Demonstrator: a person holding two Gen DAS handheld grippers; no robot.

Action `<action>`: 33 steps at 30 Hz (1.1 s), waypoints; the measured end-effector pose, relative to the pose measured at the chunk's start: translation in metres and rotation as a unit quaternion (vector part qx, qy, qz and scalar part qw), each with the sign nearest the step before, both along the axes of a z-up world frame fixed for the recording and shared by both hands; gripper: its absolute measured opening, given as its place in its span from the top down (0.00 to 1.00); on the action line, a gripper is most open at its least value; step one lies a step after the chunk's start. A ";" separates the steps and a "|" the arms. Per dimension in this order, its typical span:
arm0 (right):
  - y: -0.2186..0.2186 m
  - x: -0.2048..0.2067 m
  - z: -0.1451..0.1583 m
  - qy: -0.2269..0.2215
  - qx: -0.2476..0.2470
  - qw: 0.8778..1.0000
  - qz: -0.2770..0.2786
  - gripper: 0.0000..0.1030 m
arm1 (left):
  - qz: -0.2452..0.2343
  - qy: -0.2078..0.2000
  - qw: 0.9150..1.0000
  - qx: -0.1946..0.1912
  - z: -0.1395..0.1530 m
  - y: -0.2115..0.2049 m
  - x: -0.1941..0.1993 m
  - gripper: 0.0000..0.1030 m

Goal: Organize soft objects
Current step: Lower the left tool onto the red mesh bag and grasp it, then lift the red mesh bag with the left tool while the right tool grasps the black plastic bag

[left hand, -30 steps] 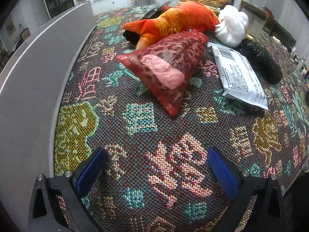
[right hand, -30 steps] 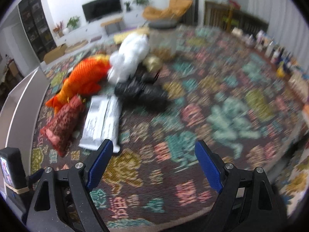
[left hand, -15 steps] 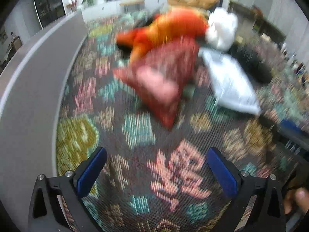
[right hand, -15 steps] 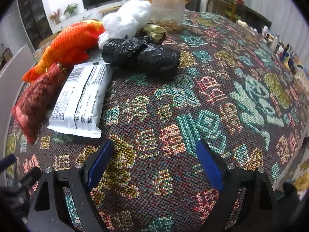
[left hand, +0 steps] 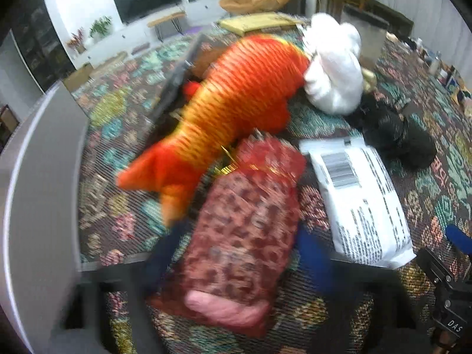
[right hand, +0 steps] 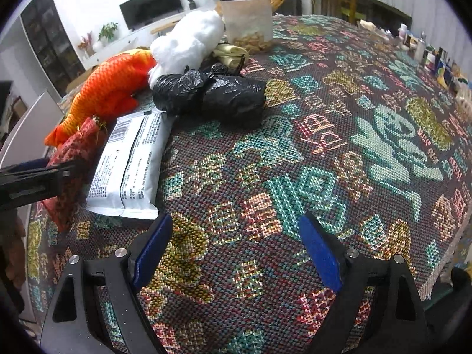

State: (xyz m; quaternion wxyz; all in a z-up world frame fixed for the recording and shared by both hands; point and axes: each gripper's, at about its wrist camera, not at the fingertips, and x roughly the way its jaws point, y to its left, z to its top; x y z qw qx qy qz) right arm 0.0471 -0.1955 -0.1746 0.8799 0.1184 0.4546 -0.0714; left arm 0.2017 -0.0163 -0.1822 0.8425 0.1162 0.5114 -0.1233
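Left tongs [left hand: 236, 262] are closing around the red mesh pouch [left hand: 244, 230], which sits between the blue fingers [left hand: 312, 262]; frame is blurred, so whether the pads already press on it is unclear. The pouch lies on the patterned bench [right hand: 295, 153], long axis running straight away from the left tongs, pink contents at the near end, tied neck at the far end touching the orange fish plush [left hand: 236, 97]. The white mailer bag [left hand: 360, 194] lies just beside it on the right. Right tongs [right hand: 236, 253] are wide, nothing between them, hovering over bare cloth well apart from the pouch. Left hand is clearly the nearer one. Judgement: the grab is side-on across the pouch's short width, so the grip should hold. Black bag [right hand: 212, 97] and white plush [right hand: 188, 41] lie farther back.
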 end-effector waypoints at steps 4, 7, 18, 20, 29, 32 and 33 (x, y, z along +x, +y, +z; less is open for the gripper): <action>0.001 0.000 -0.001 0.001 -0.004 1.000 0.000 0.13 | 0.017 -0.030 0.999 0.002 0.014 0.001 -0.032 0.68; 0.001 0.001 -0.001 0.000 -0.003 1.000 -0.001 0.13 | 0.018 -0.085 0.996 0.014 0.041 0.002 -0.067 0.69; 0.004 0.001 -0.002 0.002 -0.012 1.000 0.000 0.13 | 0.052 -0.135 0.989 0.002 0.093 0.015 -0.107 0.69; 0.004 0.001 -0.002 0.003 -0.016 1.000 0.000 0.13 | 0.053 -0.142 0.988 0.001 0.097 0.015 -0.111 0.69; 0.010 0.002 -0.004 0.011 -0.039 0.999 0.004 0.13 | 0.039 -0.196 0.980 0.009 0.141 0.007 -0.134 0.69; 0.011 0.002 -0.005 0.012 -0.043 0.999 0.005 0.13 | 0.040 -0.222 0.974 0.007 0.164 0.010 -0.141 0.69; 0.011 0.003 -0.005 0.013 -0.046 0.999 0.005 0.13 | 0.042 -0.228 0.973 0.005 0.171 0.012 -0.142 0.69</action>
